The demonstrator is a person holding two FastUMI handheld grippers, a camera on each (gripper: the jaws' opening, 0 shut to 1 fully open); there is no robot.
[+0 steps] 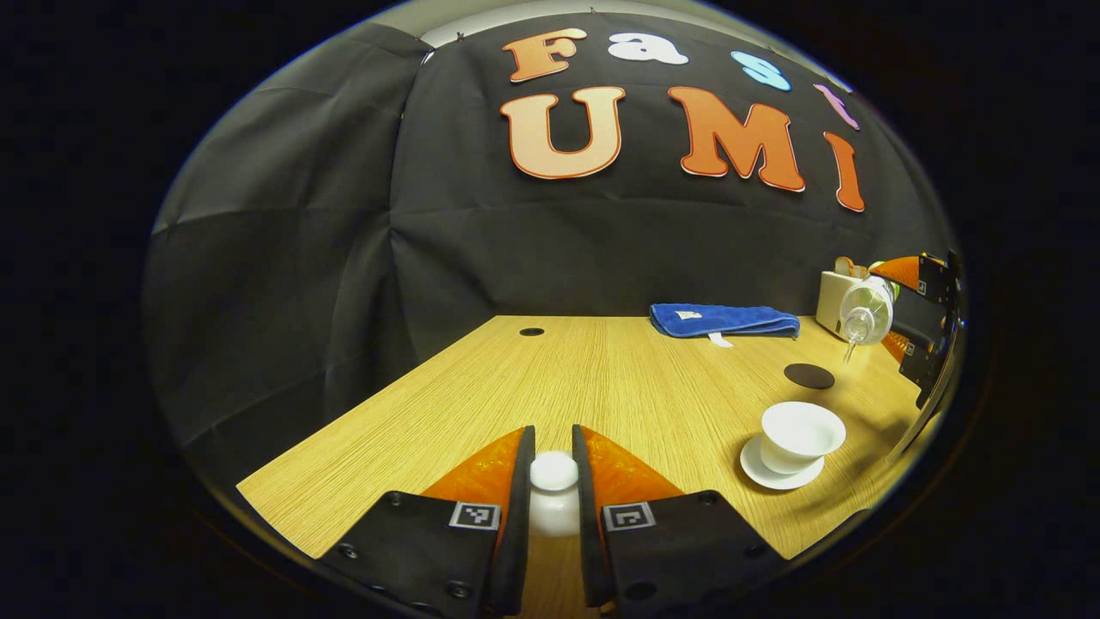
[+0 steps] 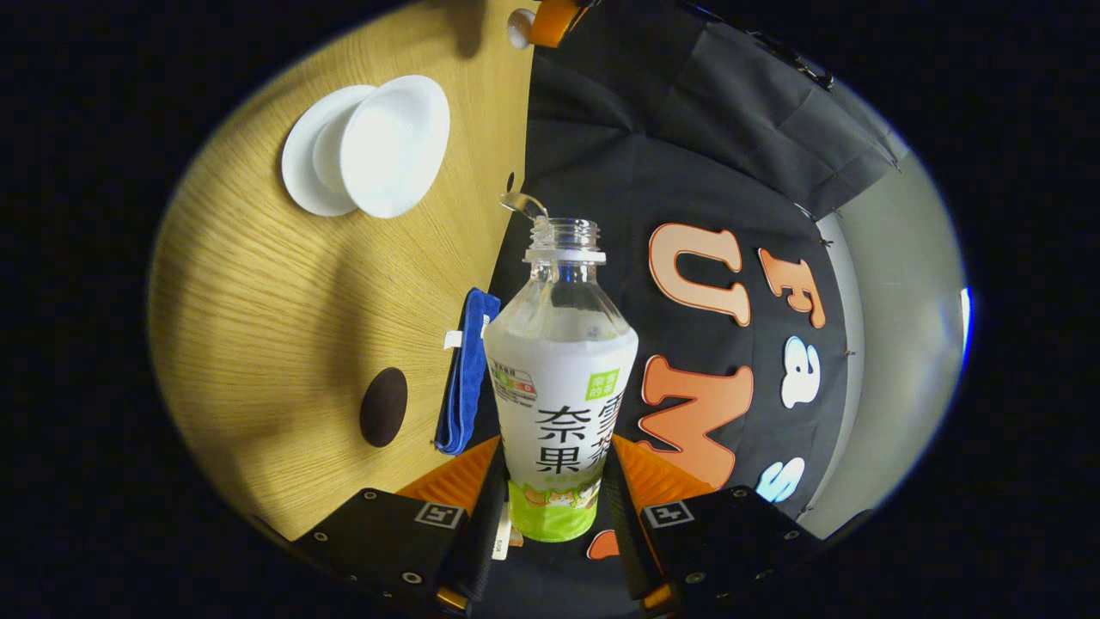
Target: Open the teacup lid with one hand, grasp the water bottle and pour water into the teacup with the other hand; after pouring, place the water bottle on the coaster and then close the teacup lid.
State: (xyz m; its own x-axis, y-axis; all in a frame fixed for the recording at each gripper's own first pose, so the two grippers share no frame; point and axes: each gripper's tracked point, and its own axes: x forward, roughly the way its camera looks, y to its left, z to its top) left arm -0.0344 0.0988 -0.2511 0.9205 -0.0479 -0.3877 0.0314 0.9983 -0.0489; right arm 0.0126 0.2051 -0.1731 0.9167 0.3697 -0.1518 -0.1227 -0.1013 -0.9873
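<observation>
Lid: off the teacup; the left gripper (image 1: 553,490) has it clamped by the knob, both fingers pressing on the teacup lid (image 1: 553,472), held low over the counter (image 1: 601,378) and well apart from the cup.
Teacup: open, sitting on its saucer (image 1: 778,473) near the counter's right side; the teacup (image 1: 799,434) bowl looks white inside, and I can't tell whether any water has landed in it.
Bottle: the right gripper (image 2: 554,507) grips the water bottle (image 2: 560,378) around its lower body, cap off, tipped over on its side, with a thin stream leaving the mouth.
Aim: from the left gripper view the bottle's mouth sits back from the cup, nearer the coaster (image 1: 809,376), so the stream may be missing the cup.
Done: lid lifted, bottle grasped, pouring begun.
Left: fill the cup, stand the bottle on the coaster, put the lid back.
Nearby: a folded blue cloth (image 1: 724,320) lies at the counter's far edge.
</observation>
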